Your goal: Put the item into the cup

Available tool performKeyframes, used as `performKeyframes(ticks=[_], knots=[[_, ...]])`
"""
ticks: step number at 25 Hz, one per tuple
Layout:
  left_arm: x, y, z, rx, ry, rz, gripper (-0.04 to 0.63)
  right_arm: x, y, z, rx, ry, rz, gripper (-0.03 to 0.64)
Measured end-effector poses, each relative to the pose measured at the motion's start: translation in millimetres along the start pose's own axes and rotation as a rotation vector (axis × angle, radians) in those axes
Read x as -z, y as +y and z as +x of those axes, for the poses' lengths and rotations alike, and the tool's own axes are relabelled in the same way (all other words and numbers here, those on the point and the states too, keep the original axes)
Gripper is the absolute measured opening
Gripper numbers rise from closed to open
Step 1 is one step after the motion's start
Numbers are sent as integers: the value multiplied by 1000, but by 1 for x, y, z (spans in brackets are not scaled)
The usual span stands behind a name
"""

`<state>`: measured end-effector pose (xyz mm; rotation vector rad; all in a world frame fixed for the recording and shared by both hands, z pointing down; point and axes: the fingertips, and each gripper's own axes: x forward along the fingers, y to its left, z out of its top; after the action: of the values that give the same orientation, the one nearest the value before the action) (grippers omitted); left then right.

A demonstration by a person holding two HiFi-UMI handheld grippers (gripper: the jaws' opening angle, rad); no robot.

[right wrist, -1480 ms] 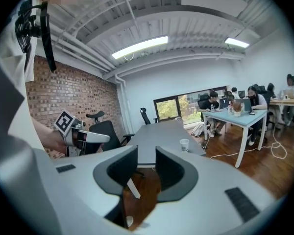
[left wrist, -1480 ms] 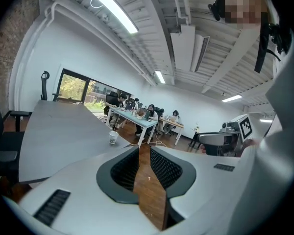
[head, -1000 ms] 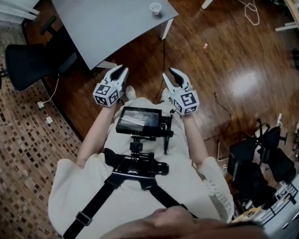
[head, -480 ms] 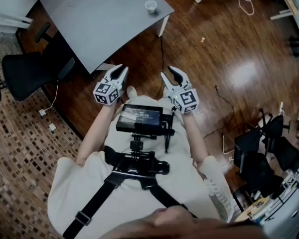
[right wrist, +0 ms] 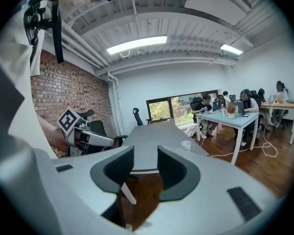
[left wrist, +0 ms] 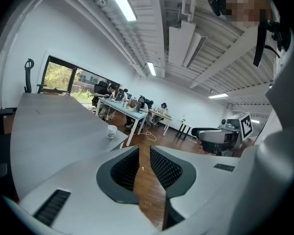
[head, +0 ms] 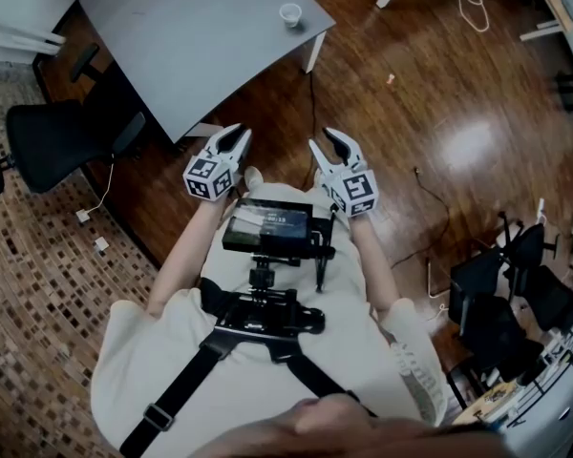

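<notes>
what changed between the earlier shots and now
Almost nothing. The table and floor drifted slightly in the head view between the first earlier shot and the next, most likely because the head camera moved. Nothing was taken hold of or let go. The left gripper and right gripper stay raised, jaws apart and empty; the cup stays on the table corner, the small orange object on the floor.

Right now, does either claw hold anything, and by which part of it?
Nothing is held. The left claw and the right claw are open, with nothing between their jaws.
</notes>
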<state>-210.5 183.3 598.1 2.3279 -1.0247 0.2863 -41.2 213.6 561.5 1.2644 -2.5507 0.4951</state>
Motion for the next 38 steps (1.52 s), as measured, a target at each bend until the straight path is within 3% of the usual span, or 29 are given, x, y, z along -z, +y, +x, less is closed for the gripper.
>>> performKeyframes(ticks=[38], knots=[[5, 2, 14, -21, 46, -2, 63, 1, 2, 9, -38, 50, -132, 173]])
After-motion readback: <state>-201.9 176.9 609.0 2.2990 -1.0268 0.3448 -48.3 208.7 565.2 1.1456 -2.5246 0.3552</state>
